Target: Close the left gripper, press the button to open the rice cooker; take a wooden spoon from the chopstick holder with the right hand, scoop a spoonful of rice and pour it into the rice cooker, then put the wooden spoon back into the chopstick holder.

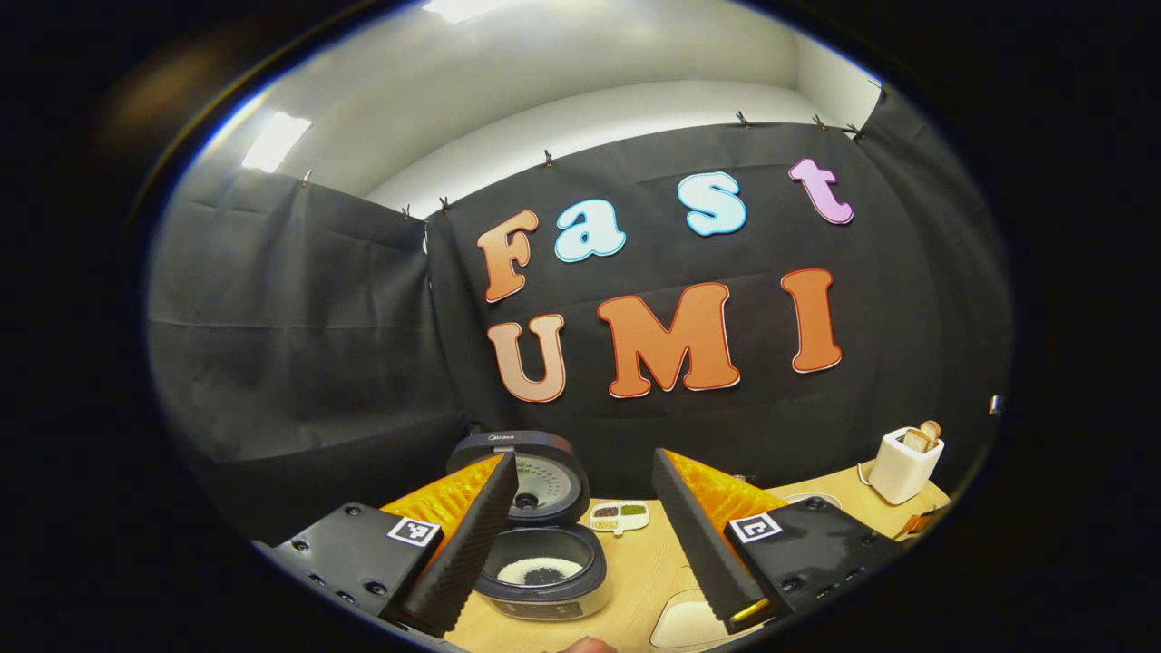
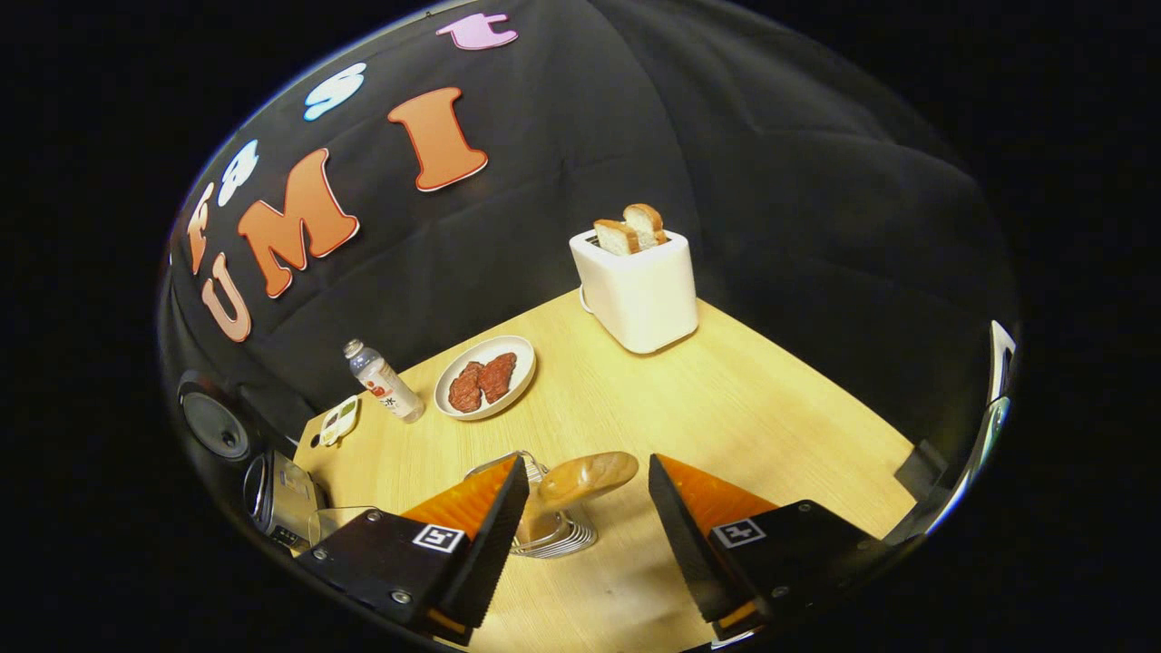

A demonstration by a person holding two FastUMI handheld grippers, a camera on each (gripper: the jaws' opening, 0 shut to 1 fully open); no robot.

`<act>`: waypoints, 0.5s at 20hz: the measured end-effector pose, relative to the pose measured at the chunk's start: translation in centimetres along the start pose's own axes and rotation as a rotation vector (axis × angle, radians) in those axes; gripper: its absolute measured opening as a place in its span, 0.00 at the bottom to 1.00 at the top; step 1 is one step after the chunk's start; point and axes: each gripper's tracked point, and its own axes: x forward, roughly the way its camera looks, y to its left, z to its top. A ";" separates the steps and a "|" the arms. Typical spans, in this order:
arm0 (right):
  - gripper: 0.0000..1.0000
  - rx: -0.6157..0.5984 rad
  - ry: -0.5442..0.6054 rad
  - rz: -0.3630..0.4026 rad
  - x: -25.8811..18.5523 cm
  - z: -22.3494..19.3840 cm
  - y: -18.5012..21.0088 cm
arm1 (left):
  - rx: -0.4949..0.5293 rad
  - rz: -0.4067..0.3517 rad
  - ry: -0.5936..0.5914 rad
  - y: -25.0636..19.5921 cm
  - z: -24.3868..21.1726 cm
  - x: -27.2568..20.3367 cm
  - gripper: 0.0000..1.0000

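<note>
Left tongs (image 1: 585, 535) spread wide, holding nothing, raised above tabletop (image 1: 639, 571). Rice cooker (image 1: 540, 567) beneath, lid (image 1: 531, 467) up, rice in pot, near tabletop's left back part. Right tongs (image 2: 585, 517) spread wide, empty. Wooden spoon (image 2: 588, 475) stands bowl-up in wire chopstick holder (image 2: 553, 533) between their fingers, untouched. Toaster (image 2: 638, 283) at back corner; plate (image 2: 485, 376) and bottle (image 2: 383, 381) along back edge.

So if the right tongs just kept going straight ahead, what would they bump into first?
Probably the pale wooden spoon standing in the wire chopstick holder. Its bowl sits right between the open right tongs, just ahead of them, though depth is hard to judge here.
</note>
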 end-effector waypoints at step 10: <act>0.33 -0.033 -0.014 0.060 2.1 0.5 1.9 | 0.011 0.013 0.043 1.3 -1.1 -1.0 0.97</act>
